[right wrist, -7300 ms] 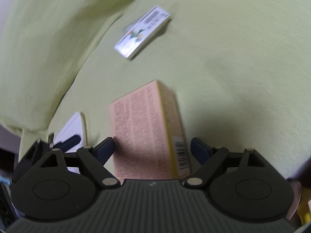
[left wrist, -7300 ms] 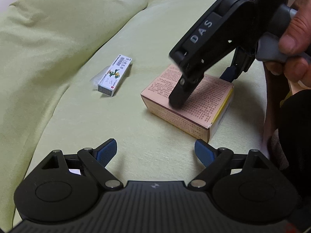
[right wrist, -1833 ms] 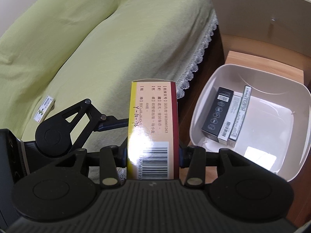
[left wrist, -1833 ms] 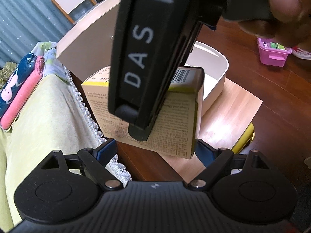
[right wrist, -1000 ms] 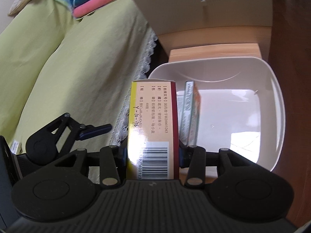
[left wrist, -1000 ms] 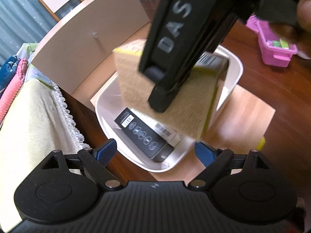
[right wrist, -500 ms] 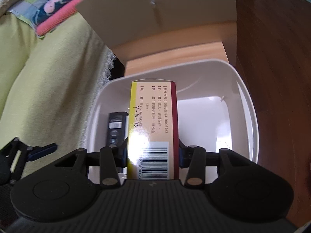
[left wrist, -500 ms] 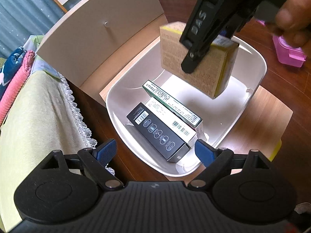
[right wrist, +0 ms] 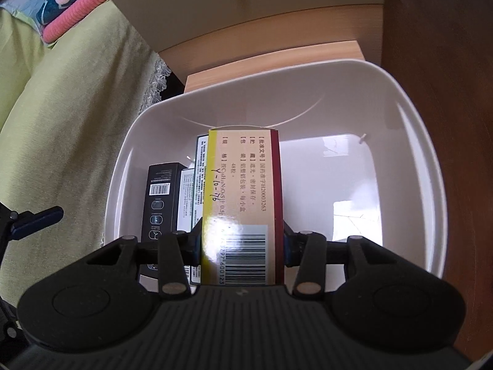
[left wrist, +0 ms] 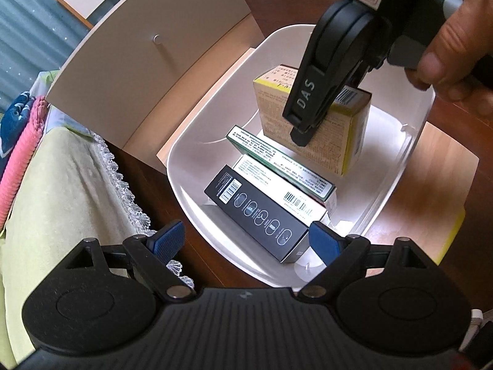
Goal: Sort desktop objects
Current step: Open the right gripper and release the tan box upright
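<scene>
The right gripper [right wrist: 243, 246] pinches the tan box [left wrist: 326, 141] inside the white bin [left wrist: 185, 154]; it should lower the box beside the other boxes [left wrist: 262, 206], then release. The left gripper [left wrist: 246, 240] fingers are spread.

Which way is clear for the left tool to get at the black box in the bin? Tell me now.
Probably yes, from above. The left tool is open and empty, and the black box lies nearest it in the bin, its top uncovered. The right tool, shut on the yellow box, sits farther back.
</scene>
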`<state>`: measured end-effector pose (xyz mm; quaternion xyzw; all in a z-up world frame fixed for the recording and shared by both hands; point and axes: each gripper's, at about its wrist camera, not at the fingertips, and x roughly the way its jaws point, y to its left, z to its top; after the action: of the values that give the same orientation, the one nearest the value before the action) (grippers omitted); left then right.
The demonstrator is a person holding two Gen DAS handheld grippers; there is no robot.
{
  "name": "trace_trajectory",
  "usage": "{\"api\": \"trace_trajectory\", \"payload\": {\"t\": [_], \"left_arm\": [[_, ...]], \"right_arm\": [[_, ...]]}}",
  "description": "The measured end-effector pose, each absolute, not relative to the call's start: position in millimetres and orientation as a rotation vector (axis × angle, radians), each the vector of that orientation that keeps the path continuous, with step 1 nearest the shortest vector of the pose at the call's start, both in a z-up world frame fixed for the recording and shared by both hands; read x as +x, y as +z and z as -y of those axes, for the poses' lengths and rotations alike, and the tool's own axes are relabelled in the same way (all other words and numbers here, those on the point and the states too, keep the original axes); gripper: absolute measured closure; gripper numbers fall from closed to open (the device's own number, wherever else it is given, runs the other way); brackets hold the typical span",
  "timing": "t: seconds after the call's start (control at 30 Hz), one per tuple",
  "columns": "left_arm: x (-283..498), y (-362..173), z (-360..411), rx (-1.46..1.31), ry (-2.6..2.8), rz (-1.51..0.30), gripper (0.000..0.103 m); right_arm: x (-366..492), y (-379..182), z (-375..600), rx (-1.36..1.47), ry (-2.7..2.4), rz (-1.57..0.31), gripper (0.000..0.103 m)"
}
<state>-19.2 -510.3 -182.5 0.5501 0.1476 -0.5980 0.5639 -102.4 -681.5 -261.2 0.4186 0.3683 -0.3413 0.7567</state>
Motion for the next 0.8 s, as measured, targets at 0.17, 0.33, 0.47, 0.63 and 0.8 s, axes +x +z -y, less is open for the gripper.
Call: {"api": "trace_trajectory", "payload": {"t": [0.17,0.33,0.47,0.63,0.8], "left_arm": [[-16.1,-186.9,510.3,1.296,-1.408,-0.357,0.014],[-15.3,-190.6,510.0,1.289,-1.402,-0.369,0.014],[-16.0,-190.5,510.7,1.285,-1.400,-0.368,0.014],[-15.8,-189.9,511.0,1.282,-1.399,-0.367,0.014],[-13.4,-189.6,509.8,1.278,-1.396,-0.371,0.014]], "right_arm": [[-93.2,-269.3,681.5,0.905,-0.756,-0.823,0.062],[-89.9,-274.7,681.6,0.928,-0.746,-0.818,0.060],[-90.2,-276.1,681.5,0.940,-0.752,-0.814,0.059],[-91.8,-274.5,681.6,0.951,-0.745,-0.790,0.056],[-86.6,-273.7,679.1,0.943,-0.727,-0.791,0.053]]}}
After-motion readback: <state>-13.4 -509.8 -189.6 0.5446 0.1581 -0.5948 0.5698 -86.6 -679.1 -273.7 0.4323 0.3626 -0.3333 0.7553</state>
